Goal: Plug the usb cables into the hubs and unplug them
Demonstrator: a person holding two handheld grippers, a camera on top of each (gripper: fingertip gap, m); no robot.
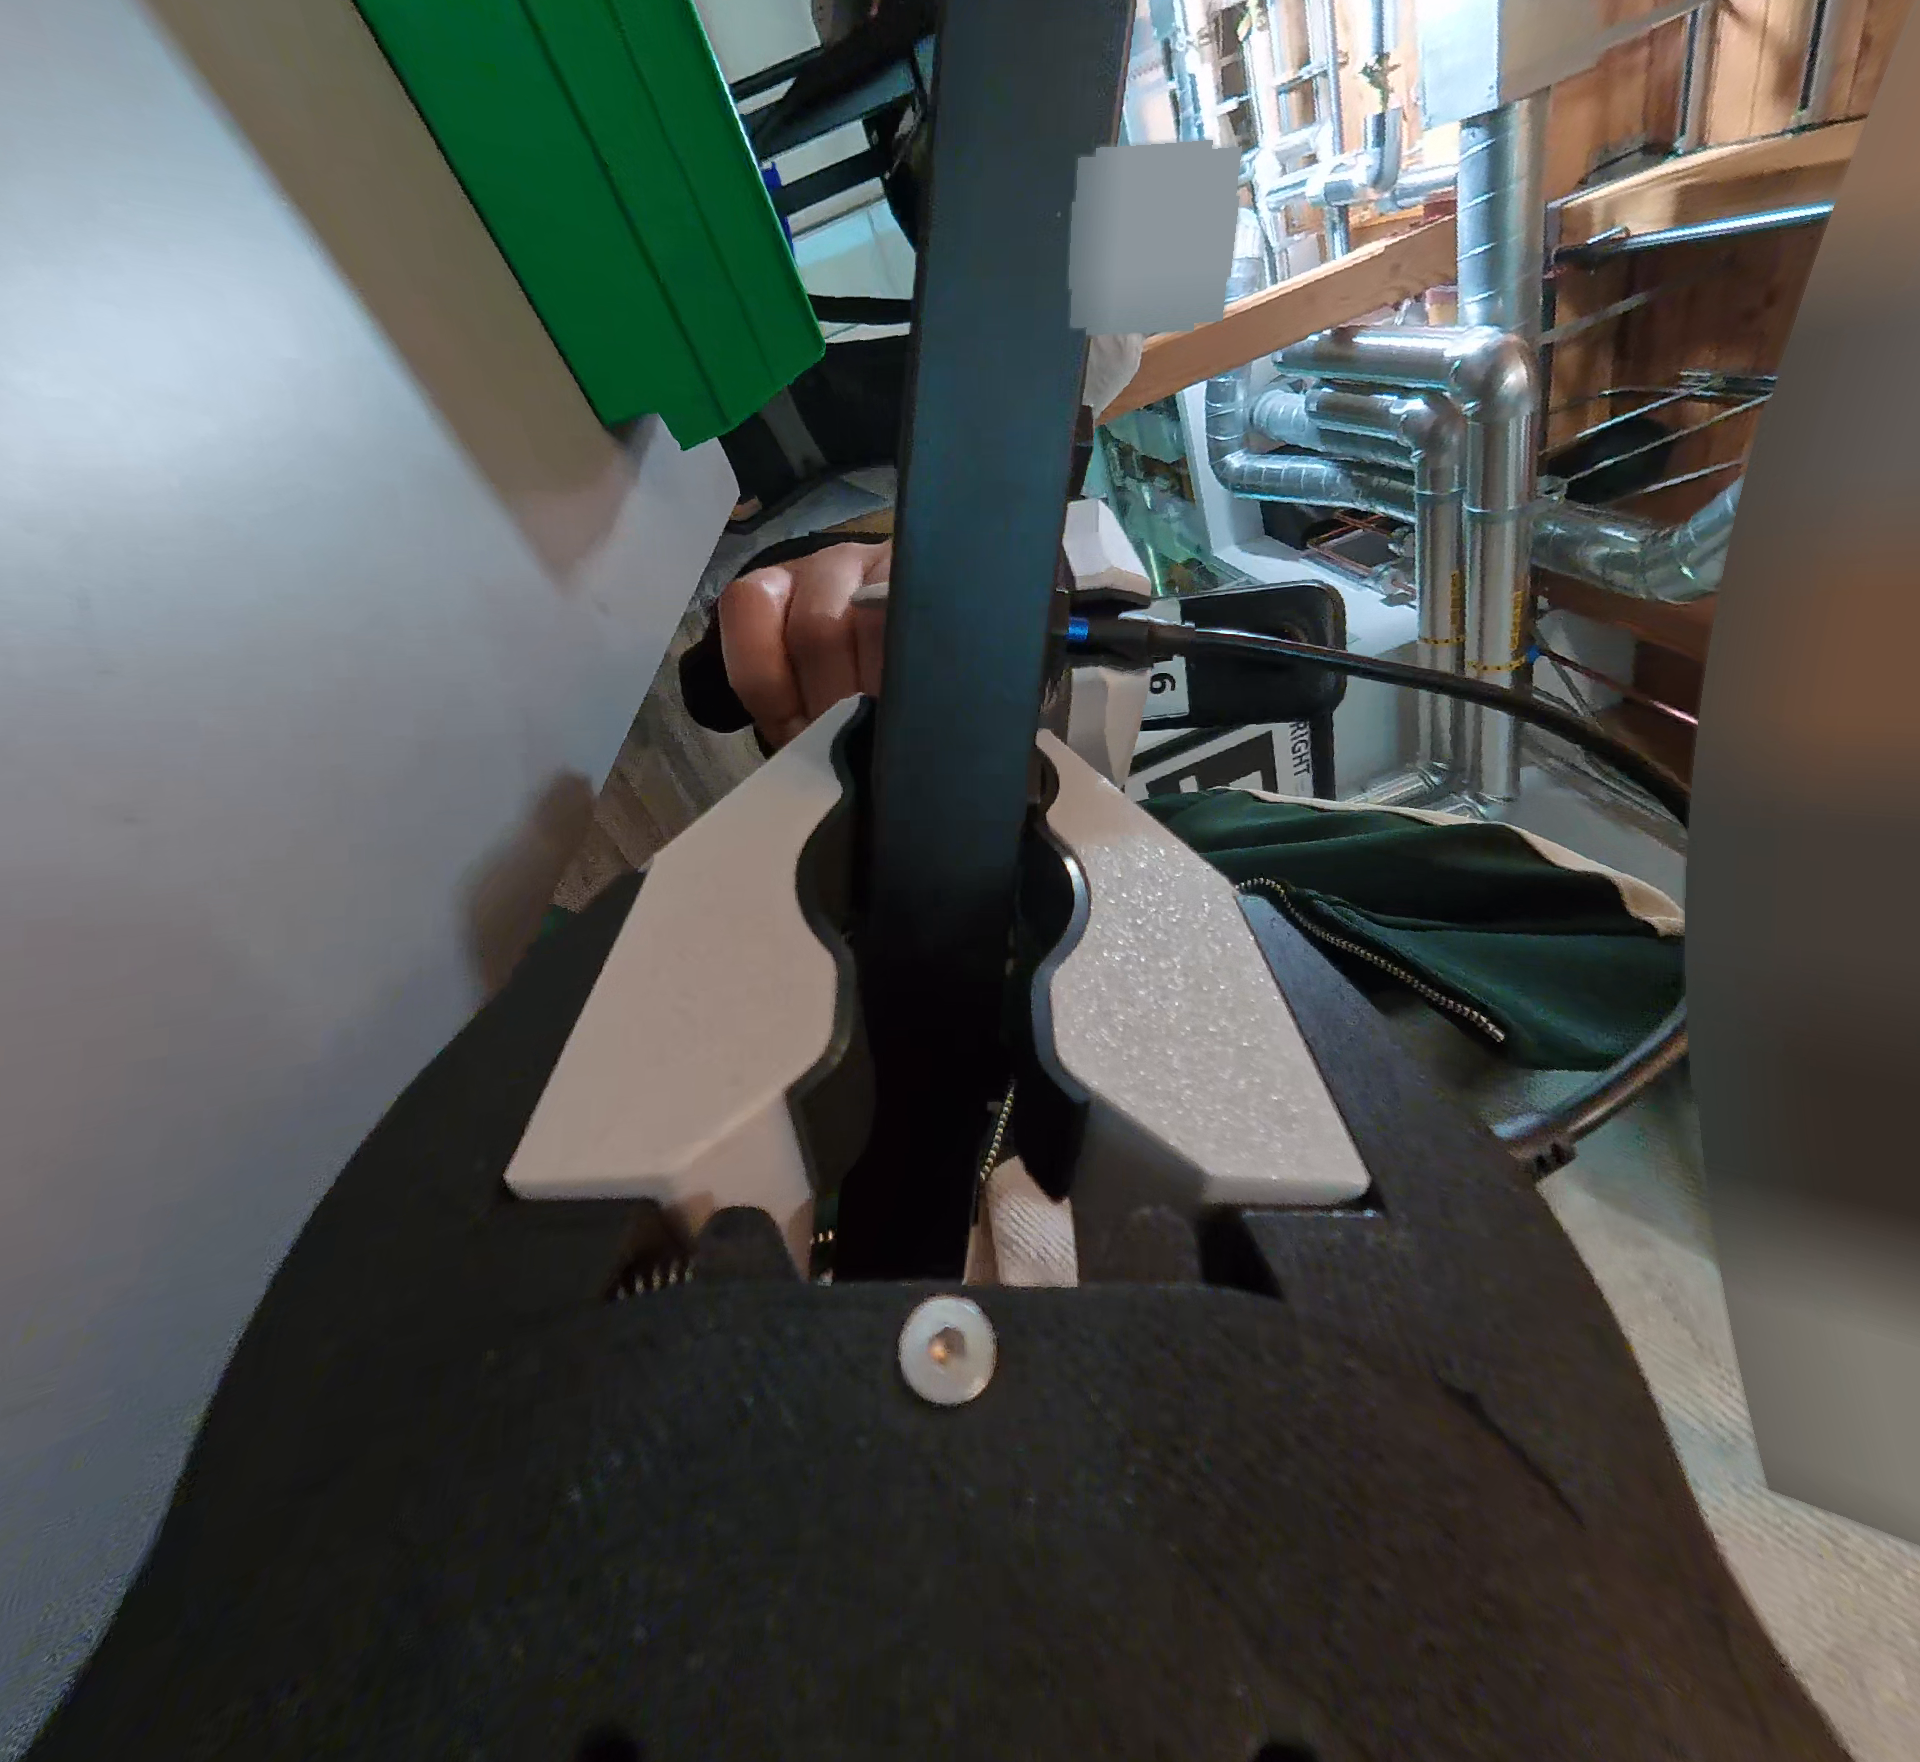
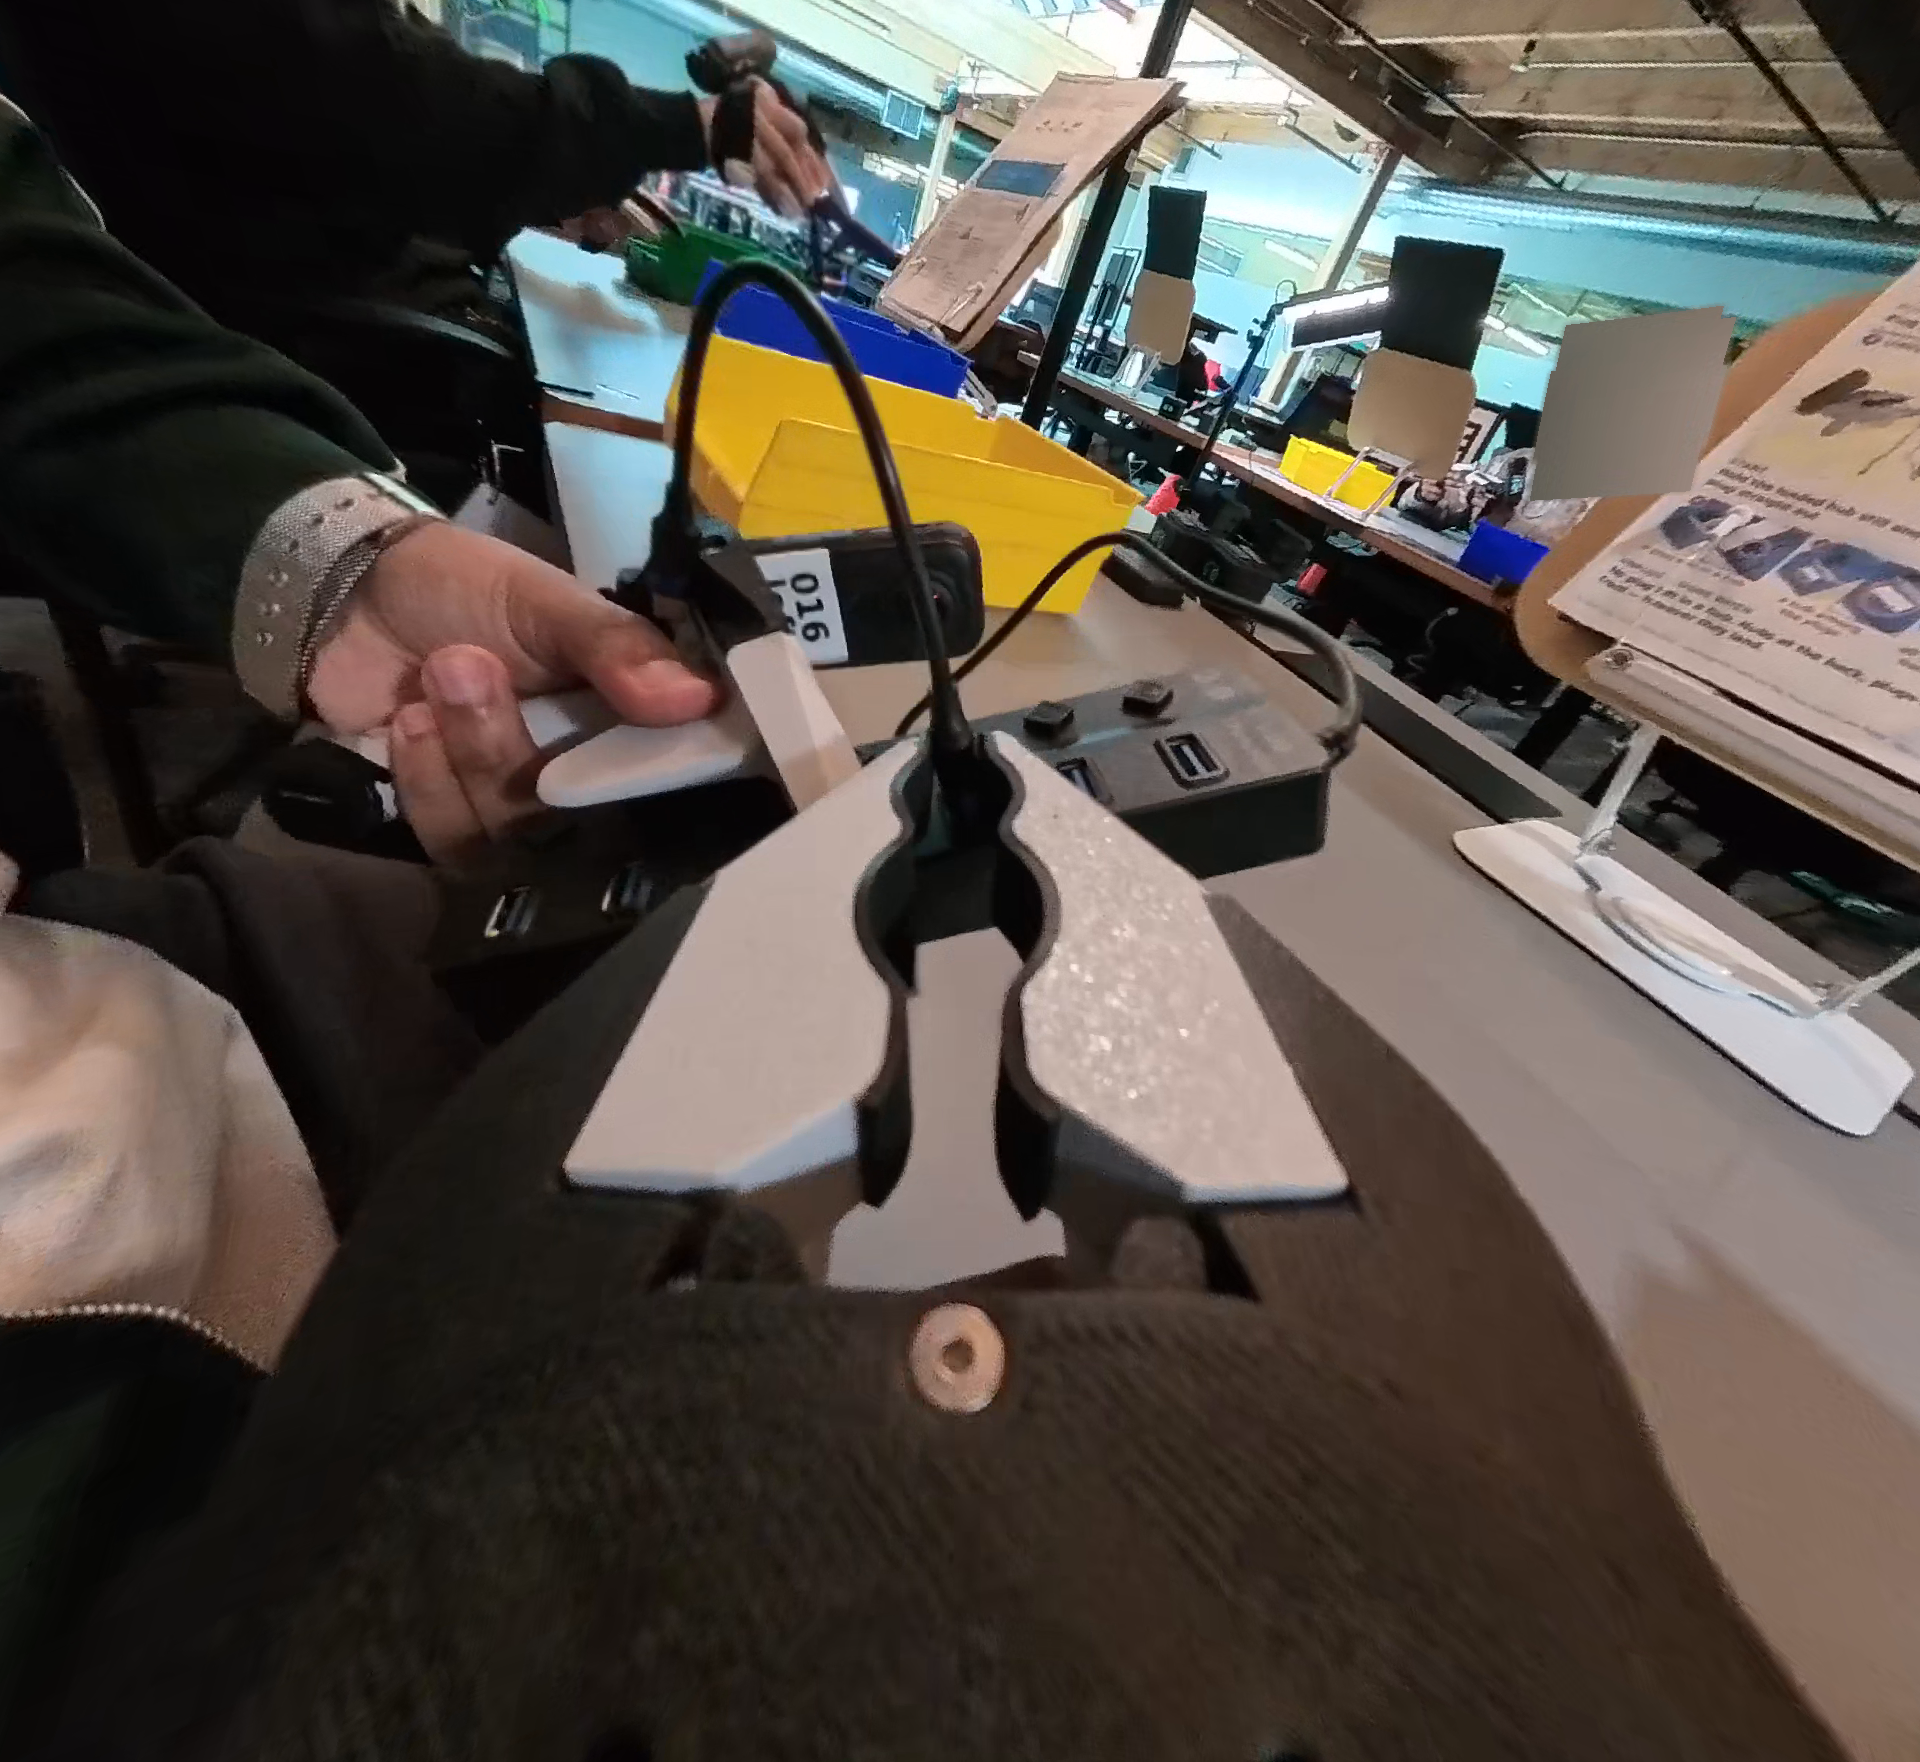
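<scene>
The left tool (image 1: 951,777) is clamped on a black hub (image 1: 997,465), the right tool (image 2: 951,782) on a cable plug (image 2: 951,756) above the tabletop (image 2: 1455,1037).

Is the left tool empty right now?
No. In the left wrist view the left tool is clamped on a long black hub that stands up between its fingers.

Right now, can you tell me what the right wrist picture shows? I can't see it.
The right gripper pinches a black USB plug over a black hub on a grey table. A hand holds the other gripper beside yellow bins.
</scene>
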